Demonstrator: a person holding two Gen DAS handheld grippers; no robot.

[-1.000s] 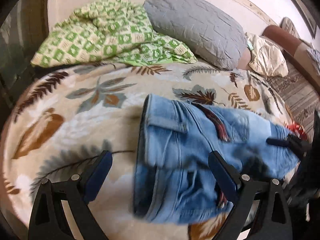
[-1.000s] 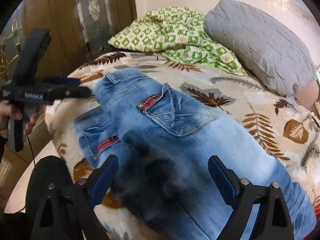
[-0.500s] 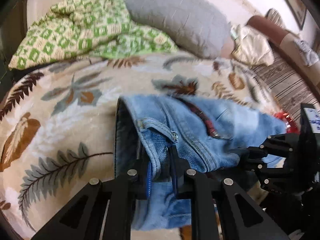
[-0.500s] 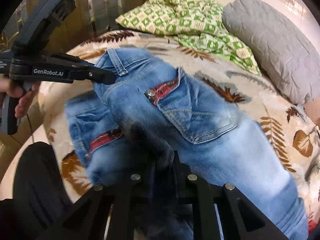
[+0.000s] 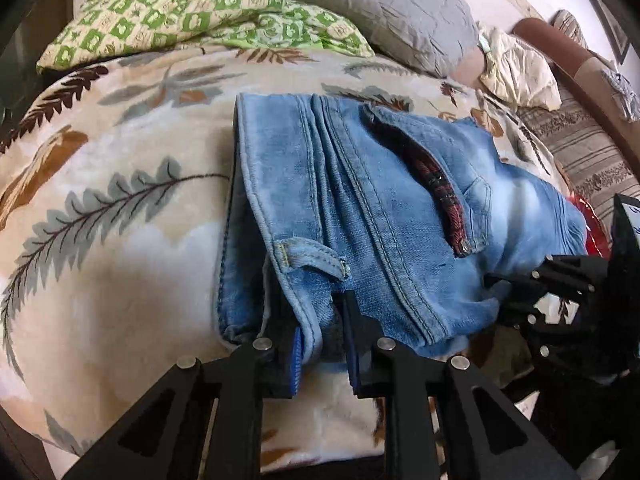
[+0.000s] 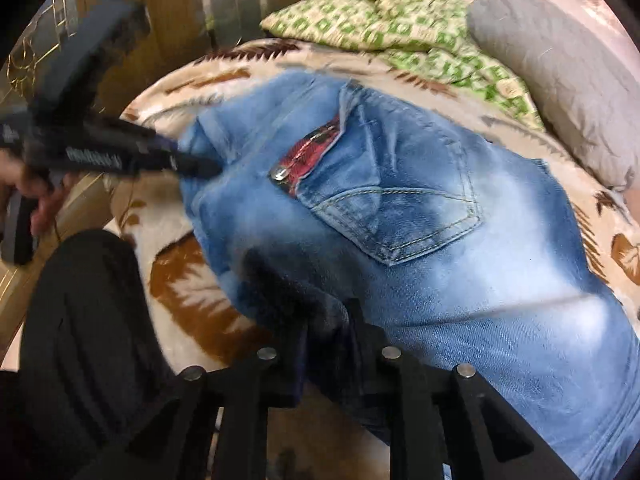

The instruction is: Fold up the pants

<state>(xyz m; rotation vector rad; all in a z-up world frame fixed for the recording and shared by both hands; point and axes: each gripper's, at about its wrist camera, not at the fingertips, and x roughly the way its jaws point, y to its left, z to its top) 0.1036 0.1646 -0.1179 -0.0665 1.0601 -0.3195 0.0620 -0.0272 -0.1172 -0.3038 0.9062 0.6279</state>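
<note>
Light blue jeans (image 5: pixel 380 200) lie folded on a leaf-patterned blanket (image 5: pixel 120 220), waistband toward me. My left gripper (image 5: pixel 316 312) pinches the waistband edge by a belt loop; its jaws are opening slightly, with denim still pressed between the pads. My right gripper (image 6: pixel 328 320) grips a dark bunched fold of the jeans (image 6: pixel 420 220) below the back pocket, its jaws also easing open with cloth between them. In the right wrist view the left gripper (image 6: pixel 200 168) bites the waist at the left. The right gripper (image 5: pixel 496 296) shows at the jeans' right edge in the left wrist view.
A green checked quilt (image 5: pixel 180 8) and a grey pillow (image 5: pixel 380 0) lie at the head of the bed. A cream cloth (image 5: pixel 516 68) and a striped cover (image 5: pixel 580 152) are at the right. A wooden door (image 6: pixel 132 12) stands left of the bed, near the person's dark-clothed leg (image 6: pixel 80 320).
Both grippers went from wide open to closed on the jeans and sank closer to the bed. The jeans' top has been drawn together, and the lower layer no longer shows beside it.
</note>
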